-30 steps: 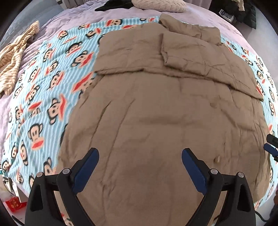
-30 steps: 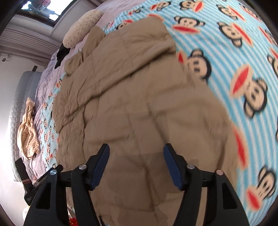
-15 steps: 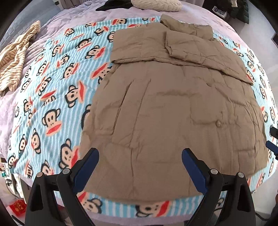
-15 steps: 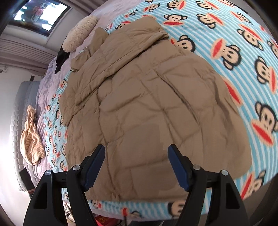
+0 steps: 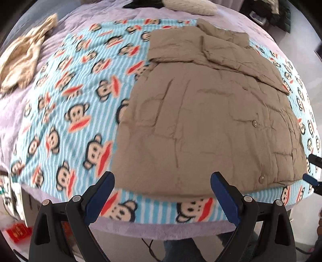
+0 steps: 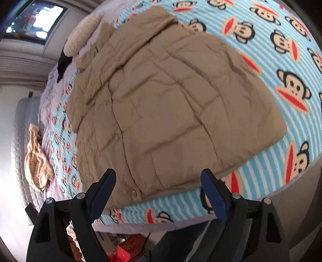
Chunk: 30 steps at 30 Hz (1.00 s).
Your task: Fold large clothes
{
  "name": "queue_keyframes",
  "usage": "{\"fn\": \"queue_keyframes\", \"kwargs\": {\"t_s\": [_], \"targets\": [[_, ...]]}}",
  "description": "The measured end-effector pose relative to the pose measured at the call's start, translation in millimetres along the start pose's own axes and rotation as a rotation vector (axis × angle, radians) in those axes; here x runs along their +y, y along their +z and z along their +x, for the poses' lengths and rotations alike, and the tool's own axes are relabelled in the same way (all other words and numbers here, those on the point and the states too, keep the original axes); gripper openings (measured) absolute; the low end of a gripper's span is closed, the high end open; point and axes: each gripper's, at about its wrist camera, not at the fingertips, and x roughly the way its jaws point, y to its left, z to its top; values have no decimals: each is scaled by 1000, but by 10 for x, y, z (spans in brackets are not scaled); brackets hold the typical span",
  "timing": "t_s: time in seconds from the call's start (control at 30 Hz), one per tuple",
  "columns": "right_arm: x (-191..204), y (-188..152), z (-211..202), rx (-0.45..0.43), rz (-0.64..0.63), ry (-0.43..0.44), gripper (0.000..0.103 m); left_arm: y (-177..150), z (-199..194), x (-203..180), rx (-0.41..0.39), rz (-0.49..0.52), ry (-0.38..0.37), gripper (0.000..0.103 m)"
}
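Note:
A large tan quilted coat (image 5: 211, 121) lies flat on a blue striped monkey-print blanket (image 5: 80, 100), its sleeves folded across the far chest and its hem towards me. It also shows in the right wrist view (image 6: 171, 100). My left gripper (image 5: 162, 182) is open and empty, held back over the bed's near edge by the hem. My right gripper (image 6: 158, 181) is open and empty, also above the near edge at the hem. The right gripper's tips show at the right edge of the left wrist view (image 5: 314, 171).
A beige striped garment (image 5: 22, 60) lies at the bed's far left on a lilac sheet (image 5: 12, 112). A cream pillow (image 5: 193, 6) and a black garment (image 6: 63, 62) lie at the head. Red packets (image 6: 130, 247) lie on the floor below the bed edge.
Both grippers have drawn back from over the coat towards the foot of the bed, so the hem, blanket edge and floor have come into view. Both stayed open.

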Motion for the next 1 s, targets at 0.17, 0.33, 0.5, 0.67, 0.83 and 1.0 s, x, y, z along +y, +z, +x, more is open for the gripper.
{"fn": "queue_keyframes", "kwargs": {"t_s": [0.17,0.33,0.5,0.67,0.83,1.0], "targets": [[-56,19,45,66,2,-4,88,-216,235,120,88,-83,62,97],[-231,60,49,95,-22,-41,88,-392,376,42,132,-137,-3,97],[-478,70,119,125,49,-17,88,-438,483,44,159,-187,-45,97],[-665,27,117,105,127,34,89,-404,488,71,145,-209,-66,97],[-803,3,73,60,181,77,103,-359,475,102,136,-234,-118,97],[-955,21,159,115,263,110,103,-327,446,215,114,-273,-223,97]]}}
